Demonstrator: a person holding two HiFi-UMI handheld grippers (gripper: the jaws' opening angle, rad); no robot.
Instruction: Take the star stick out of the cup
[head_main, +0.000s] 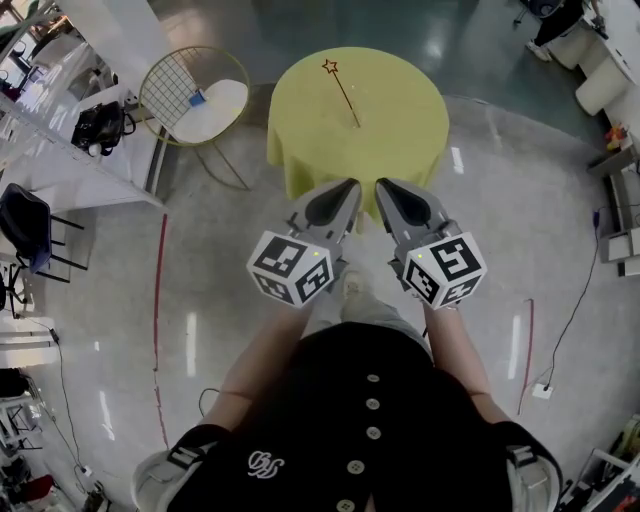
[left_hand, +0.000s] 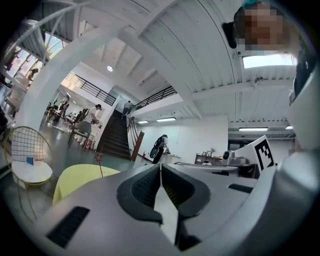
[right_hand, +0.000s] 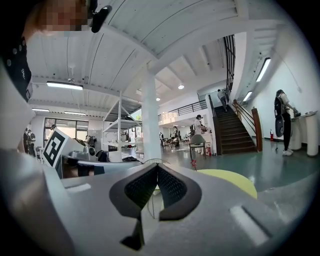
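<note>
A thin star stick (head_main: 342, 93) with a red outlined star on top stands tilted on the round table with the yellow cloth (head_main: 400, 130). The cup at its base is too small to make out. Both grippers hang side by side in front of the person, short of the table's near edge. My left gripper (head_main: 349, 186) is shut with nothing in it. My right gripper (head_main: 383, 186) is shut and holds nothing too. In the left gripper view the star stick (left_hand: 99, 160) rises over the yellow table (left_hand: 80, 180), far beyond the gripper (left_hand: 160, 167). The right gripper view shows the star stick (right_hand: 193, 163) past the gripper (right_hand: 157, 168).
A gold wire chair with a white seat (head_main: 197, 98) stands left of the table. White shelving (head_main: 70, 150) and a black chair (head_main: 25, 225) line the left side. A red line (head_main: 157, 300) and a cable (head_main: 575, 300) run over the shiny floor. People stand by a distant staircase (left_hand: 114, 137).
</note>
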